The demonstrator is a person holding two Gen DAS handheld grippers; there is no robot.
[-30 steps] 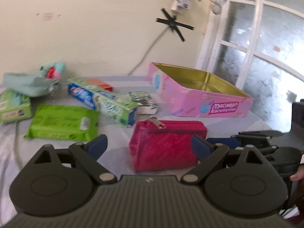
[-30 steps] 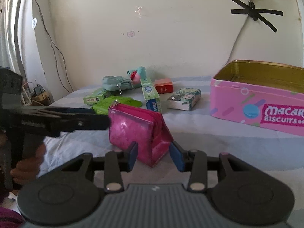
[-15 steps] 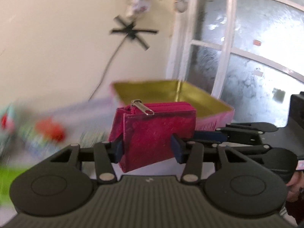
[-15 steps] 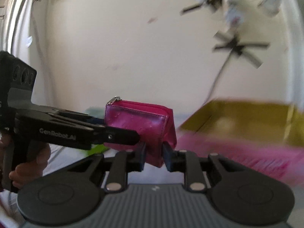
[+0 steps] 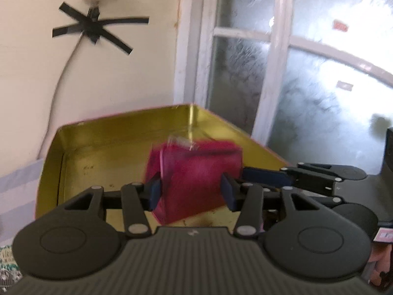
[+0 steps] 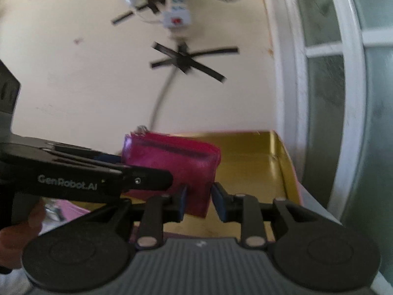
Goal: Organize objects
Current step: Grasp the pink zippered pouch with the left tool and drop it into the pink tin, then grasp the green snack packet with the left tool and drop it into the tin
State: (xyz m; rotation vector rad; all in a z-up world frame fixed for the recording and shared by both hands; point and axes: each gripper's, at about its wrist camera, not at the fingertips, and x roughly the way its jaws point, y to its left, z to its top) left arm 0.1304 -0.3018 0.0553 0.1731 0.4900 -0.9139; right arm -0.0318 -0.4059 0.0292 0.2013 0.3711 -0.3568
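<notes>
A magenta zip pouch [image 5: 196, 174] hangs above the open pink biscuit tin with its gold inside [image 5: 98, 152]. My left gripper [image 5: 190, 191] is shut on the pouch's end, and my right gripper [image 6: 198, 200] is shut on its other end. The pouch [image 6: 172, 162] in the right wrist view sits over the tin [image 6: 258, 162]. Each gripper shows in the other's view, the right one [image 5: 265, 174] and the left one [image 6: 145, 179]. The pouch is blurred.
A cream wall with a taped cable [image 5: 93, 28] and a power strip [image 6: 178, 5] stands behind the tin. A white-framed frosted window [image 5: 282, 73] is at the right. A patterned packet's corner [image 5: 7, 265] shows at lower left.
Both grippers closed on the pouch, lifted it off the table and carried it right, to above the open tin. The other table items have left view.
</notes>
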